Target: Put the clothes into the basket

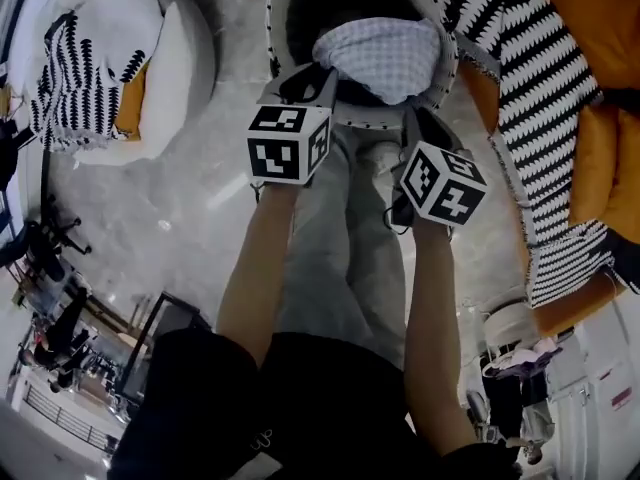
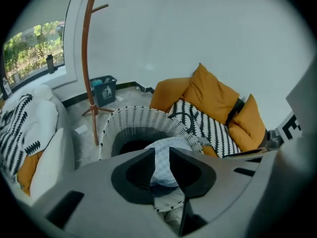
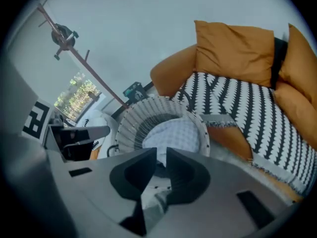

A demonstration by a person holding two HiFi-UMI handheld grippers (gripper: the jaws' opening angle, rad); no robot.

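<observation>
A checked cloth (image 1: 380,56) lies in the woven basket (image 1: 272,28), twelve o'clock from both grippers; left gripper (image 2: 161,155) slightly spread, right gripper (image 3: 161,155) pinching the cloth's edge. Only the head view shows forearms (image 1: 258,268).

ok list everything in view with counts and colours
basket: 1, white with black pattern, on the floor
checked cloth: 1, white-blue, draped in the basket
sofa: 1, orange, right of basket
seat: 1, white, left of basket
patterned throws: 2, black-white, on sofa and seat
coat stand: 1, brown, behind basket
bin: 1, dark, by the wall
legs: 2, grey trousers, centre
left gripper: 1, grey, at basket rim, jaws apart
right gripper: 1, grey, at basket rim, shut on cloth
</observation>
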